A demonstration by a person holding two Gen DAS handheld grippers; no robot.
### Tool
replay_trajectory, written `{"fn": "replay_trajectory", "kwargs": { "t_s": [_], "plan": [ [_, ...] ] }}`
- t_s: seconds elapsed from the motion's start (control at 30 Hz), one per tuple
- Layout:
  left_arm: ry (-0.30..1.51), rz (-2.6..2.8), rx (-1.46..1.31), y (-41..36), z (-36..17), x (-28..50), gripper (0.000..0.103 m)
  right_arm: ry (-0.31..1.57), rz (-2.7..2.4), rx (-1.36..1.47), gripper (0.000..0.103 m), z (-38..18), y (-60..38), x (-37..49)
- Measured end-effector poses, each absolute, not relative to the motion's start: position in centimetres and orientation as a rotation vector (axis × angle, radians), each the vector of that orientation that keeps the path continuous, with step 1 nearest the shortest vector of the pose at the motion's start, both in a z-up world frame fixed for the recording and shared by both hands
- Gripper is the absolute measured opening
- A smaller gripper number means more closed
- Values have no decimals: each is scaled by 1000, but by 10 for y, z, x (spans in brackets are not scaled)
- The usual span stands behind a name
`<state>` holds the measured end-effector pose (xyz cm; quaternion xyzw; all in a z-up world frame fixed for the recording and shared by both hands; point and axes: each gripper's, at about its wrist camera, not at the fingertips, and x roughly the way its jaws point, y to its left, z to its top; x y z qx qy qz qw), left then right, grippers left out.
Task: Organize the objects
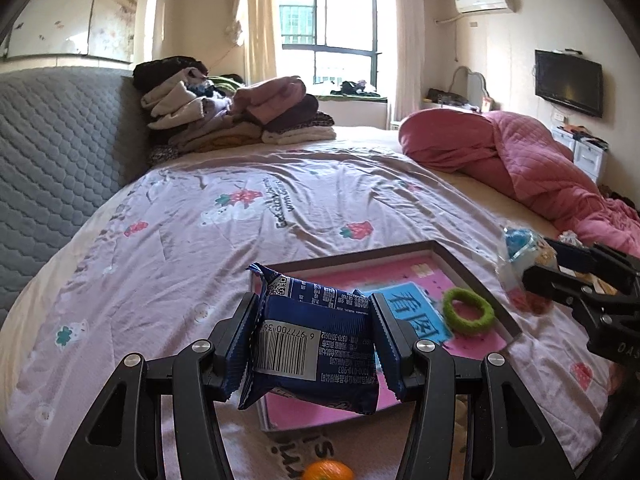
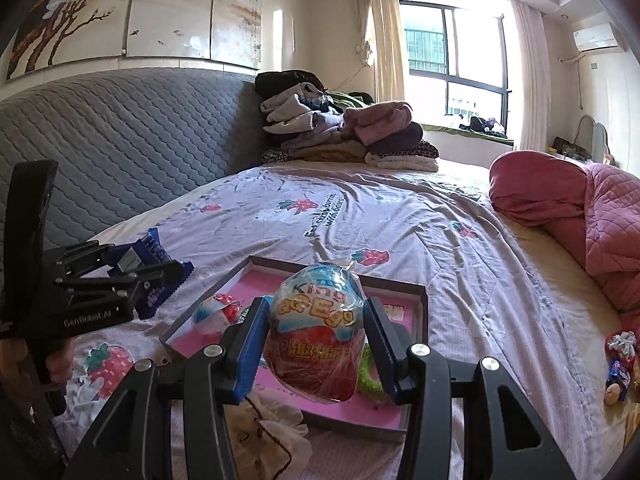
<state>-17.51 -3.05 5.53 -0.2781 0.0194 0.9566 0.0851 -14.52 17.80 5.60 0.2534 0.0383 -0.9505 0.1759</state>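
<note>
Left wrist view: left hand-held gripper (image 1: 314, 344) clamped on a blue snack pack (image 1: 316, 344), barcode side up, pads pressing its two ends, pack crumpled between them. Just beyond and below the pack, a dark-framed tray (image 1: 476, 280) with pink floor, lying on the bed (image 1: 280, 208). Inside the tray, ahead and right of the fingers: a green hair ring (image 1: 469, 311) flat on the pink floor, touching a blue card (image 1: 416, 312) with printed characters. Below the gripper, at the frame's bottom edge, part of an orange thing (image 1: 328, 471) on the sheet. Far right, right hand-held gripper (image 1: 532, 276) seen side-on, with a blurred wrapped egg at its tips.

Right wrist view: right hand-held gripper (image 2: 316, 336) closed on a toy egg (image 2: 316, 332) in clear wrap, upright, blue top and red bottom, held over the tray (image 2: 420, 304). Inside the tray, left of the fingers, a smaller wrapped egg (image 2: 216, 314); right of the held egg, the hair ring (image 2: 370, 376) partly hidden by the right finger. Under the gripper, a crumpled white cloth (image 2: 272, 428) by the tray's near edge. Left, left hand-held gripper (image 2: 156, 276) with the snack pack (image 2: 154, 256), outside the tray. Far right, small wrapped sweets (image 2: 620, 360) on the bed (image 2: 400, 220).
</note>
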Motion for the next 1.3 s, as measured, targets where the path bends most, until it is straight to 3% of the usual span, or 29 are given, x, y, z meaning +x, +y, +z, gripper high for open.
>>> {"fn": "replay_trajectory", "kwargs": {
  "t_s": [1.3],
  "plan": [
    [183, 2723, -974, 22, -18, -232, 56, 189, -2726, 905, 49, 8, 187, -203]
  ]
}}
